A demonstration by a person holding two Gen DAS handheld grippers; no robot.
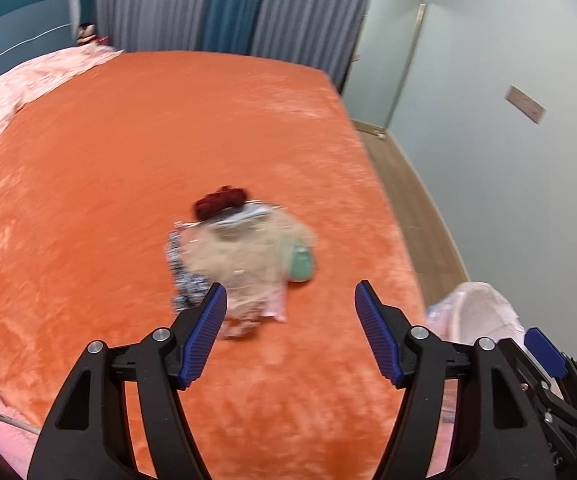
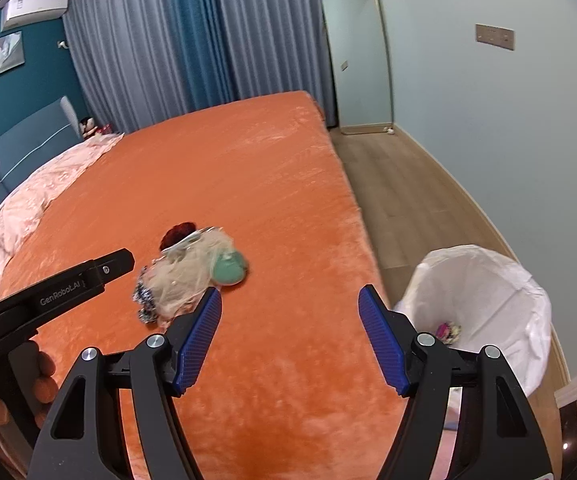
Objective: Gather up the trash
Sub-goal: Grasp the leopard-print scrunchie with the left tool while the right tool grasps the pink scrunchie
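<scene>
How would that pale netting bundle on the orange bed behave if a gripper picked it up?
The netting bundle looks loose and crumpled, so it would probably sag and drape rather than hold shape. It seems light, being thin see-through mesh. Because it lies tangled over the green item and the dark red piece, lifting it might drag those along.

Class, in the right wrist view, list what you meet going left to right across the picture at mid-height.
Left gripper → pile of trash on the orange bedspread → wooden floor → white-lined bin.
</scene>
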